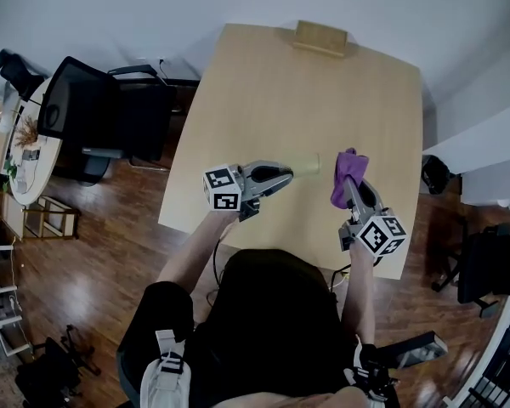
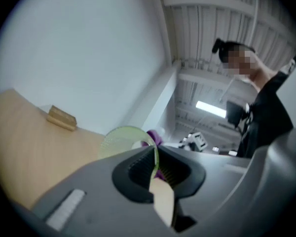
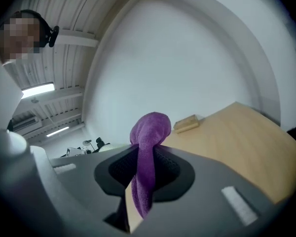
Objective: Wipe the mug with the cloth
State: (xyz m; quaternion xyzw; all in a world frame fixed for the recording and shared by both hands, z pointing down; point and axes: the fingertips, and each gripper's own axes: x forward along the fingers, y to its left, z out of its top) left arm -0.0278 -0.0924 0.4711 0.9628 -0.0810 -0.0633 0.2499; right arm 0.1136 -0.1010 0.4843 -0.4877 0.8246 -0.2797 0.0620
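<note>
The mug [image 1: 306,161] is held over the tabletop [image 1: 263,83], its wall pinched in the jaws of the left gripper [image 1: 282,175]. The cloth [image 1: 348,170] is pinched in the right gripper [image 1: 351,192] just beside it, so wiping is judged about to start. Next, the cloth must be pressed onto the mug and rubbed round it. A block [image 1: 321,37] is seen at the far edge of the pale wood tabletop, and a chair [image 1: 93,109] on the dark wooden floor [image 1: 85,253].

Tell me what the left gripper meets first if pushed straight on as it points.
Likely the purple cloth in the right gripper, just beyond the mug the left gripper holds; depth is unclear.
</note>
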